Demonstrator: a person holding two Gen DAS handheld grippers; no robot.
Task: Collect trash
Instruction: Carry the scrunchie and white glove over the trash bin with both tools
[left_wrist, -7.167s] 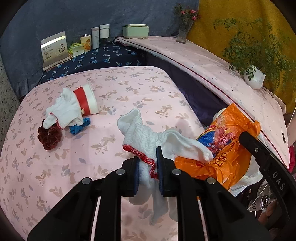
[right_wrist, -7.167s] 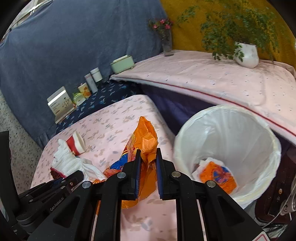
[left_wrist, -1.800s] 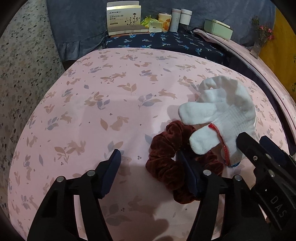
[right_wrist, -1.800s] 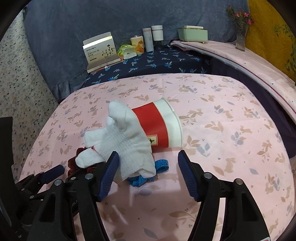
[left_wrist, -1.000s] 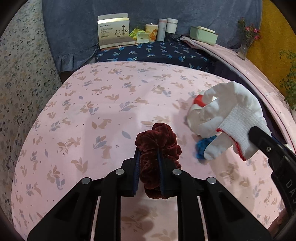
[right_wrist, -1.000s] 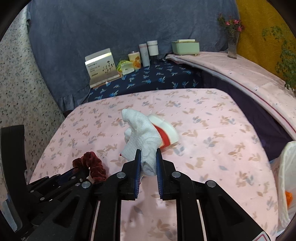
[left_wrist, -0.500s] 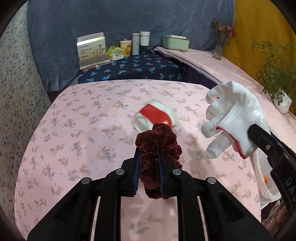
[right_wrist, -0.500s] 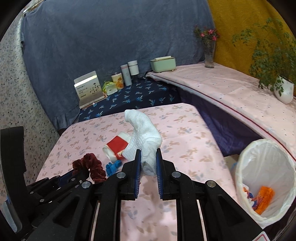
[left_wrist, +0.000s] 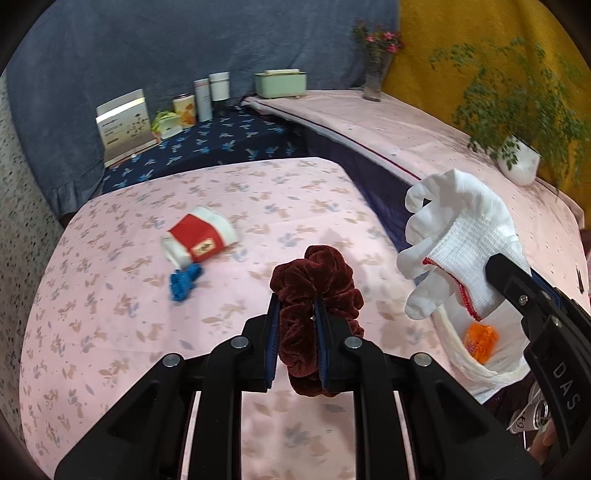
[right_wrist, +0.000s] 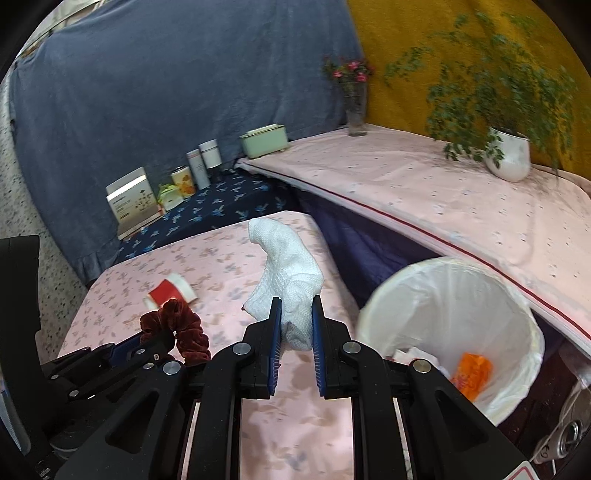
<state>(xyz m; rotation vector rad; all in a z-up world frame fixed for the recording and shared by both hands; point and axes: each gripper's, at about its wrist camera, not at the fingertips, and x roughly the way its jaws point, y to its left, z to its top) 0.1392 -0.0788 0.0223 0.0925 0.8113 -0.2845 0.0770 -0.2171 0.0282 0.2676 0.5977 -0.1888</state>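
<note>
Your left claw is pinching a dark red velvet scrunchie, which bunches up above the pads and hangs below them, and your right claw is clamped on a white knit glove with a red-stitched cuff, its length rising up and away from the pads with the cuff end down in the grip. What matters for the drop is the bin: the white-lined trash bin stands off the right edge of the bench, low and to the right of both claws, mouth up, with an orange wrapper already at the bottom. Your right claw is the nearer one, just beside the rim; from the left wrist view the glove hangs partly over the bin's mouth, while the scrunchie is over the pink floral cloth and, I judge, has farther to travel rightward. Further out on the bench a red and white paper cup lies on its side, long axis running left to right, with a blue scrap touching its near side. On the right claw's arm you can read "DAS"; the cup's small label and the print on the upright white box at the back are too small to read.
</note>
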